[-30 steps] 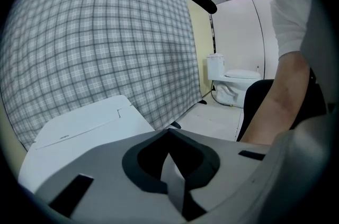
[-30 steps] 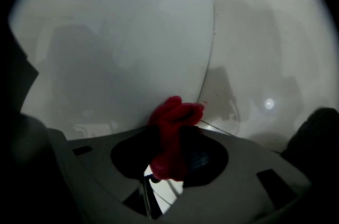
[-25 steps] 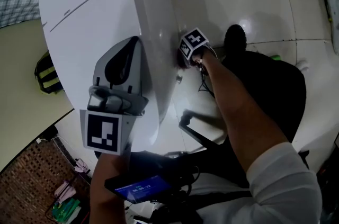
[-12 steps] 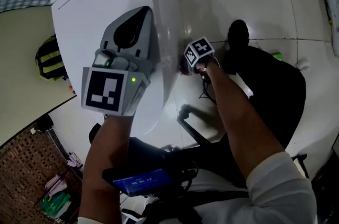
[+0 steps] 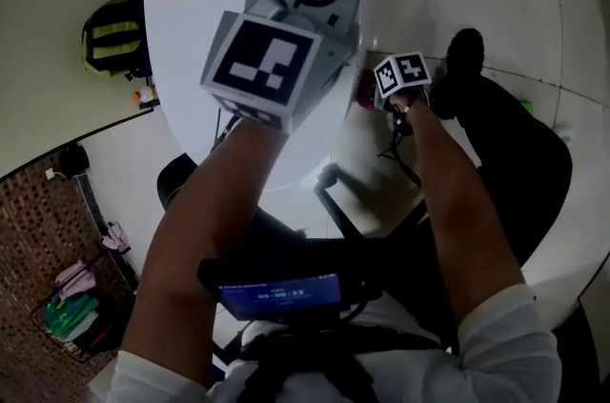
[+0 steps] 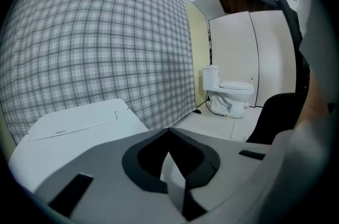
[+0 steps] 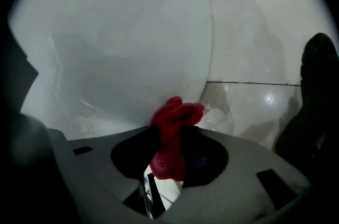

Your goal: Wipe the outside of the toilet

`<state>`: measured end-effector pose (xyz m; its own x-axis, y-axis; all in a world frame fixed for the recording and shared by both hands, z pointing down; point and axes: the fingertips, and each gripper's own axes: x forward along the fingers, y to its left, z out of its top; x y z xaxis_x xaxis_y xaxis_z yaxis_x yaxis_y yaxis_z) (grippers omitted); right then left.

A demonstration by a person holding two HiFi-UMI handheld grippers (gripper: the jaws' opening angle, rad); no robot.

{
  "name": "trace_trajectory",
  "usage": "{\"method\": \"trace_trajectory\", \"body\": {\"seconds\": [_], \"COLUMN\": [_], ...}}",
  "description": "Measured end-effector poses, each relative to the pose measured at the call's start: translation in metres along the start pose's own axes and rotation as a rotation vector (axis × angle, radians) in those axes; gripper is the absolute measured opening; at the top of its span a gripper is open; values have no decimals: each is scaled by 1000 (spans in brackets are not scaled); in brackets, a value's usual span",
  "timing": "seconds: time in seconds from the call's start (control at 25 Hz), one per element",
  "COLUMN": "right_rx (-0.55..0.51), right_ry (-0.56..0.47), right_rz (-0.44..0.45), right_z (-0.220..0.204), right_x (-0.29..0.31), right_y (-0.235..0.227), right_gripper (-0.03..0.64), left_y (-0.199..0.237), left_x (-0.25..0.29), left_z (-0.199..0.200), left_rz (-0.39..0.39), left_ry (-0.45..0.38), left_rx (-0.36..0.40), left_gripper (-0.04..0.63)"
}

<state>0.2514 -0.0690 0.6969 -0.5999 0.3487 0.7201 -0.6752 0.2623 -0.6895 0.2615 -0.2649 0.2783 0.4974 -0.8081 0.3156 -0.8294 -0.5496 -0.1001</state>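
The right gripper [image 7: 170, 144] has its jaws clamped on a bunched red cloth [image 7: 175, 114], and the cloth's top lobe presses against the curved white side of the toilet [image 5: 191, 30], low down, near where that side meets the glossy tiled floor [image 7: 254, 43]. A second ago the marker cube sat against this same flank. It now seems slightly nearer the toilet's front end, though the head camera has swung, so the size of that shift is hard to judge.

The left gripper [image 6: 170, 135] is drawn narrow, its jaws together with nothing between them. It hovers above the toilet's flat top, pointing along it. In the head view it has changed most. A second ago it lay over the middle of the lid, and now it reaches the toilet's right edge, just above the right gripper's cube.

A yellow-green backpack [image 5: 114, 34] sits on the far side of the toilet from the cloth. A black shoe [image 5: 465, 53] rests on the floor beside the toilet, just past the right gripper.
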Motion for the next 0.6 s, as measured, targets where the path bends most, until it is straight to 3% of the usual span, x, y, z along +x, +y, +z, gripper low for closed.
{"method": "trace_trajectory", "body": {"seconds": [0.24,0.6], "right_rx": [17,79], "right_ry": [-57,-120], "right_rz": [6,0], "right_z": [-5,-16], "right_x": [4,10], "right_y": [12,21], "right_gripper": [140,139], "left_y": [-6,-27], "left_x": [-13,-36], "left_z": [3,-6], "left_rz": [-32,-101], "left_ry": [-27,-3], "left_rx": [6,28], "left_gripper": [-11,-11]}}
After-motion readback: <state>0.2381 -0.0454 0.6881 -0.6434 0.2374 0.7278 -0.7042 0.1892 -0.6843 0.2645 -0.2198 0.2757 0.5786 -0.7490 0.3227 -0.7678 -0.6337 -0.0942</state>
